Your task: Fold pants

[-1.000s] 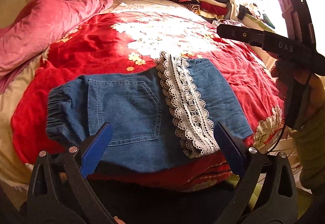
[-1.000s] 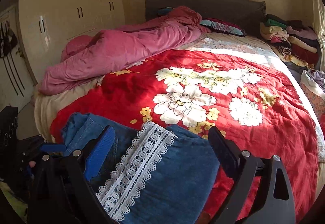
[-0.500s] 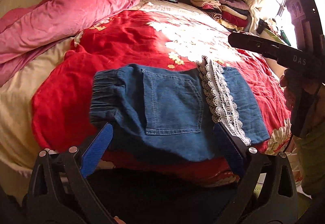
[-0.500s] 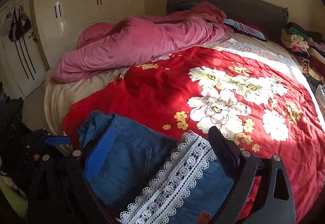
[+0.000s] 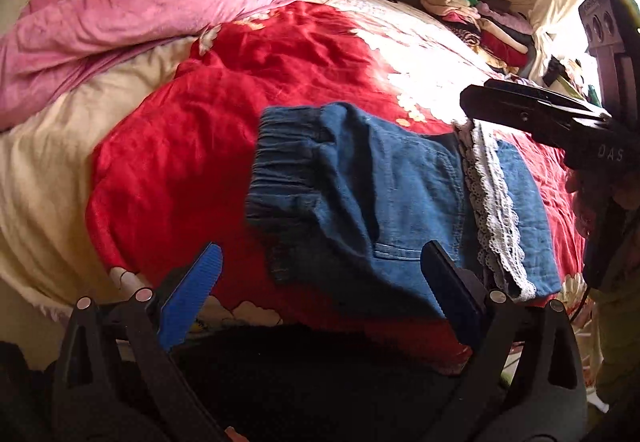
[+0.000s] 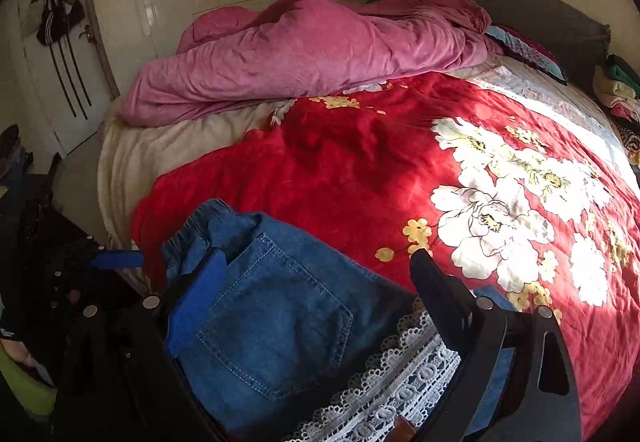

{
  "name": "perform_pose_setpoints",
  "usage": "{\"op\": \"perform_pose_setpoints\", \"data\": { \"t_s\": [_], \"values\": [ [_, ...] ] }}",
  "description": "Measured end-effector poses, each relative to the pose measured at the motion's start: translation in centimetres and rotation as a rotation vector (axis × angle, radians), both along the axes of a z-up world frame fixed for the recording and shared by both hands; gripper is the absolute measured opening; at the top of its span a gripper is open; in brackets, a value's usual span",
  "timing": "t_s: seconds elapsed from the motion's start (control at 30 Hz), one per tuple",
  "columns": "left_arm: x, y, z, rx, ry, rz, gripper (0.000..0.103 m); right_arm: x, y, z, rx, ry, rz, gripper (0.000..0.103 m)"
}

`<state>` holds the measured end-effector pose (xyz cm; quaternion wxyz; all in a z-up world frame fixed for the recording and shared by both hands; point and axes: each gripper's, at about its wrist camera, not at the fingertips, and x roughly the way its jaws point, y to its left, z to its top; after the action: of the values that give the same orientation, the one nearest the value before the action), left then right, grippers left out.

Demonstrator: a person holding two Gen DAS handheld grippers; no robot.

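On red floral bedspread [image 6: 360,177], folded pants [image 6: 280,314]

Blue denim pants [image 5: 384,197], red floral bedspread [image 6: 400,177]

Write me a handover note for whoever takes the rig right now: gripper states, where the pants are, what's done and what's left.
Left gripper: open, empty, near the bed's front edge, facing the pants.
Right gripper: open, empty, over the pants' pocket side.
Pants: denim, lying folded into a compact bundle on the red floral blanket near the bed's front edge, elastic waistband to the left, lace trim across the right part.
Done: the pants look folded and neither gripper holds them.
Left: probably only tidying; the lower right corner looks slightly uneven. Check before pulling away.
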<state>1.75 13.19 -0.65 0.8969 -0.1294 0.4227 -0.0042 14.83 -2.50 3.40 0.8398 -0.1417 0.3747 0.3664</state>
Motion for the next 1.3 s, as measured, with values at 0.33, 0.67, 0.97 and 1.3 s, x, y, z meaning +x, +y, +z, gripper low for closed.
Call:
{"op": "perform_pose_setpoints", "data": {
  "t_s": [0.33,0.67,0.97,1.3],
  "values": [
    [0.9,1.5,-2.0,-0.117,0.026,0.051,0.083,1.1,4.0,-1.8,-0.058,0.053,0.127,0.093],
    [1.6,1.1,-3.2,-0.155,0.042,0.021,0.053,2.3,9.2,-5.1,-0.109,0.198,0.294,0.093],
    [1.5,1.0,-3.4,-0.153,0.056,0.022,0.054,2.3,9.8,-7.3,-0.057,0.29,0.369,0.044],
    [1.4,0.2,-2.1,-0.214,0.04,-0.002,0.079,2.3,2.9,-3.4,0.207,0.329,0.335,0.032]
  ]
}}
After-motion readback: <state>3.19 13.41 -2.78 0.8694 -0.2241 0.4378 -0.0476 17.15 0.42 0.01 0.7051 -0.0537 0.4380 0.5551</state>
